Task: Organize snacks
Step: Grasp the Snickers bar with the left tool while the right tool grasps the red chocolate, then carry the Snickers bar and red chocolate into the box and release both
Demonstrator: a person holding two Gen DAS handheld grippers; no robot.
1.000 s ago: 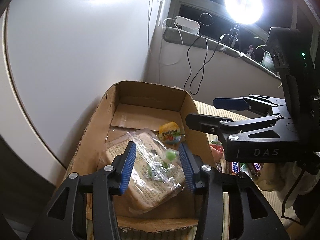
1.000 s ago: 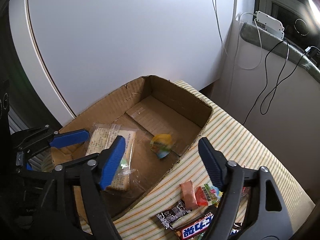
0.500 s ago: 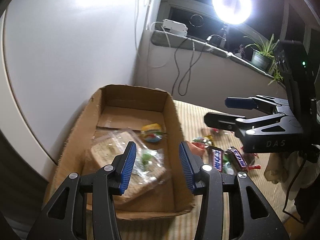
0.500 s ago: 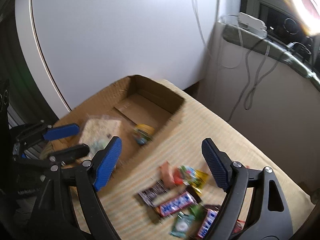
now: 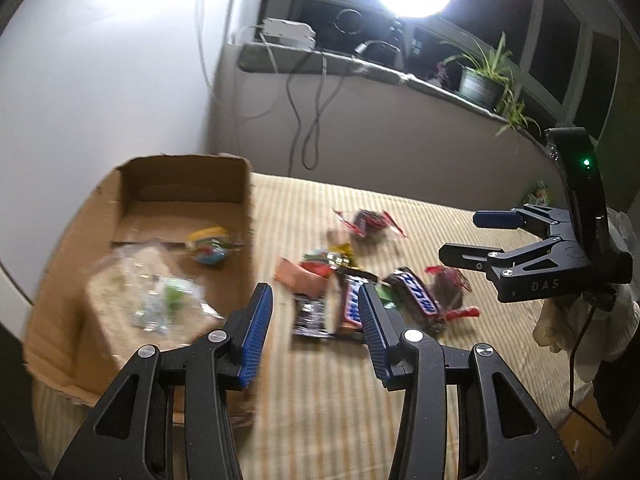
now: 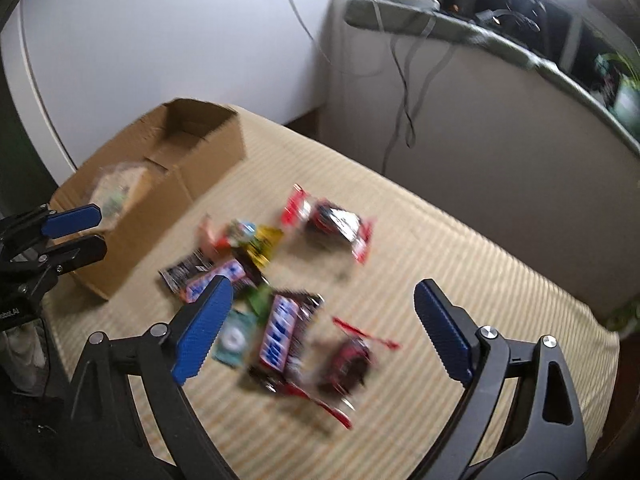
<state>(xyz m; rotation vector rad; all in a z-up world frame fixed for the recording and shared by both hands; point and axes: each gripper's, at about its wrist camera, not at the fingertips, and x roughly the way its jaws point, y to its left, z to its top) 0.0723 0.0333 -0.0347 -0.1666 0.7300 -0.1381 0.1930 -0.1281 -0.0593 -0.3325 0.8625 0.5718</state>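
A cardboard box (image 5: 248,200) (image 6: 200,152) sits at the left of the striped table. Inside lie a clear bag of crackers (image 5: 148,300) and a small yellow snack (image 5: 208,244). A pile of candy bars and wrappers (image 5: 352,292) (image 6: 280,320) lies on the cloth to the right of the box. My left gripper (image 5: 314,320) is open and empty, above the pile's near edge. My right gripper (image 6: 316,328) is open and empty, over a blue-labelled bar (image 6: 280,328); it also shows in the left wrist view (image 5: 476,236).
A separate red-wrapped snack (image 6: 332,220) lies farther back on the striped cloth (image 5: 440,216). A white wall is behind the box. A sill with cables, a lamp and a potted plant (image 5: 480,80) runs along the back. A white cloth (image 5: 580,320) lies at the right edge.
Both grippers have swung right, away from the box and over the candy pile. Both stay open and empty. The views are blurred by the motion.
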